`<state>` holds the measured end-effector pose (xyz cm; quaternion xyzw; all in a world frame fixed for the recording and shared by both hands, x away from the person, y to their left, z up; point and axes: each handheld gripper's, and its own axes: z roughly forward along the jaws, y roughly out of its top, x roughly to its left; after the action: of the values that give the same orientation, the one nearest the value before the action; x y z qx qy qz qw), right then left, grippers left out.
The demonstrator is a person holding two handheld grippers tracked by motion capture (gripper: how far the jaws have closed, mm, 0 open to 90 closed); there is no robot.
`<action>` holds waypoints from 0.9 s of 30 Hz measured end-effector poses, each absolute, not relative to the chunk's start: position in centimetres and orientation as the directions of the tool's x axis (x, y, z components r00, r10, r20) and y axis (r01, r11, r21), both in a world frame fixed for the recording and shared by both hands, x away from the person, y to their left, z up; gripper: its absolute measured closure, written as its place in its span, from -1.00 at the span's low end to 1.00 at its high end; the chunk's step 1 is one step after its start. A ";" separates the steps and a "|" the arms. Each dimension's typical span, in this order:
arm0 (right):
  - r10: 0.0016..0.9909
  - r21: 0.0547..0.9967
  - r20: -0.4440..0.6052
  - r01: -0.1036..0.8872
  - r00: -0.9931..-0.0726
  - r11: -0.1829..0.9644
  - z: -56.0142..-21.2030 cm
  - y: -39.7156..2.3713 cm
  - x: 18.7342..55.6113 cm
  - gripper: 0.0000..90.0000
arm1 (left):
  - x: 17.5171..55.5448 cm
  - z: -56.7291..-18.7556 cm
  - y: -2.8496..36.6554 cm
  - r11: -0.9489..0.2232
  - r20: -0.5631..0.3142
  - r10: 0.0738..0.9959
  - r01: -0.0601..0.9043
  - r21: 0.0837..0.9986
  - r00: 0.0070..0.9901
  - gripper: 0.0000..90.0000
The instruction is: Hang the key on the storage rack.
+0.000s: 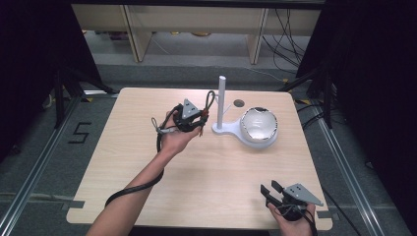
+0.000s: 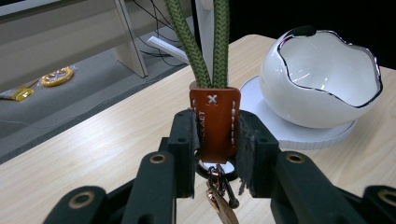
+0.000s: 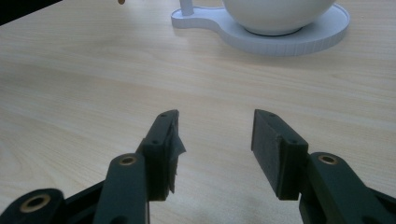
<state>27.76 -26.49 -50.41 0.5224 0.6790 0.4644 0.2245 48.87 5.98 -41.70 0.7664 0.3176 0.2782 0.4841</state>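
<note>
A key strap with a brown leather tab [image 2: 214,121], an olive green cord loop [image 2: 201,37] and a metal clasp [image 2: 219,198] is pinched between the jaws of my left gripper [image 2: 215,135]. In the high view the left gripper [image 1: 200,118] is raised beside the white post [image 1: 222,101], with the cord loop [image 1: 211,101] standing up next to it. The post rises from a white stand [image 1: 223,131] that carries a white egg-shaped bowl [image 1: 259,126]. My right gripper [image 1: 268,189] rests low near the table's front right corner, jaws open with nothing between them [image 3: 215,140].
The wooden table [image 1: 147,177] has a small dark hole [image 1: 239,103] behind the stand. Beyond the far edge are desk legs and cables on the floor. The left gripper's black cable [image 1: 137,189] trails along the forearm.
</note>
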 end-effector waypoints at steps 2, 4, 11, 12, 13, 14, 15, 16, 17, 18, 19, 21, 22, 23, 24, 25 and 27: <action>0.919 0.863 0.175 0.505 -0.353 0.029 -50.4 -26.5 27.7 0.16 | 49.0 -41.8 5.9 -0.332 0.121 0.756 0.219 0.917 0.643 0.53; 0.919 0.866 0.165 0.499 -0.359 0.039 -50.4 -26.6 27.8 0.16 | 49.1 -41.9 5.8 -0.328 0.113 0.759 0.227 0.917 0.641 0.53; 0.916 0.870 0.163 0.491 -0.366 0.042 -50.5 -26.6 27.8 0.16 | 49.5 -42.2 5.2 -0.316 0.086 0.765 0.255 0.914 0.639 0.52; 0.917 0.873 0.165 0.486 -0.364 0.035 -50.5 -26.5 27.8 0.16 | 49.5 -42.3 5.1 -0.313 0.083 0.765 0.256 0.914 0.639 0.52; 0.920 0.863 0.164 0.503 -0.357 0.041 -50.4 -26.6 27.7 0.16 | 49.5 -42.4 5.0 -0.314 0.083 0.766 0.259 0.913 0.637 0.52; 0.915 0.867 0.177 0.498 -0.363 0.030 -50.4 -26.5 27.8 0.16 | 49.6 -42.4 4.9 -0.318 0.086 0.764 0.257 0.913 0.640 0.52; 0.916 0.866 0.174 0.499 -0.361 0.032 -50.4 -26.6 27.7 0.16 | 49.6 -42.5 4.8 -0.311 0.078 0.768 0.265 0.913 0.636 0.52; 0.915 0.873 0.145 0.484 -0.375 0.060 -50.4 -26.8 27.9 0.16 | 49.7 -42.5 4.8 -0.321 0.088 0.764 0.259 0.911 0.639 0.52; 0.917 0.873 0.141 0.484 -0.374 0.063 -50.5 -26.8 27.9 0.16 | 49.7 -42.6 4.6 -0.314 0.078 0.767 0.267 0.911 0.636 0.51; 0.916 0.873 0.141 0.484 -0.374 0.063 -50.5 -26.8 27.9 0.16 | 49.8 -42.7 4.5 -0.319 0.083 0.764 0.264 0.910 0.639 0.51; 0.918 0.871 0.139 0.487 -0.372 0.065 -50.4 -26.8 27.9 0.16 | 49.8 -42.7 4.4 -0.319 0.082 0.766 0.266 0.910 0.638 0.51; 0.918 0.871 0.139 0.488 -0.371 0.065 -50.4 -26.8 27.9 0.16 | 49.9 -42.8 4.2 -0.316 0.078 0.767 0.269 0.910 0.637 0.51; 0.916 0.874 0.141 0.481 -0.376 0.062 -50.5 -26.8 27.9 0.16 | 49.9 -42.8 4.2 -0.321 0.083 0.765 0.267 0.909 0.638 0.51; 0.916 0.874 0.142 0.482 -0.374 0.061 -50.5 -26.8 27.9 0.16 | 50.0 -42.9 4.1 -0.320 0.079 0.766 0.271 0.908 0.638 0.51; 0.917 0.874 0.143 0.483 -0.373 0.060 -50.5 -26.8 27.9 0.16 | 50.0 -43.0 4.0 -0.320 0.079 0.766 0.271 0.908 0.638 0.51; 0.916 0.873 0.144 0.484 -0.373 0.060 -50.5 -26.8 27.9 0.16 | 50.0 -43.0 4.0 -0.324 0.084 0.764 0.267 0.908 0.640 0.50; 0.916 0.873 0.148 0.484 -0.374 0.057 -50.4 -26.8 27.9 0.16 | 50.0 -43.0 3.9 -0.327 0.088 0.763 0.265 0.907 0.640 0.50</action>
<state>27.87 -26.82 -50.44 0.5084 0.6883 0.4618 0.2336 50.03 3.92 -43.01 0.7710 0.3331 0.2623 0.4751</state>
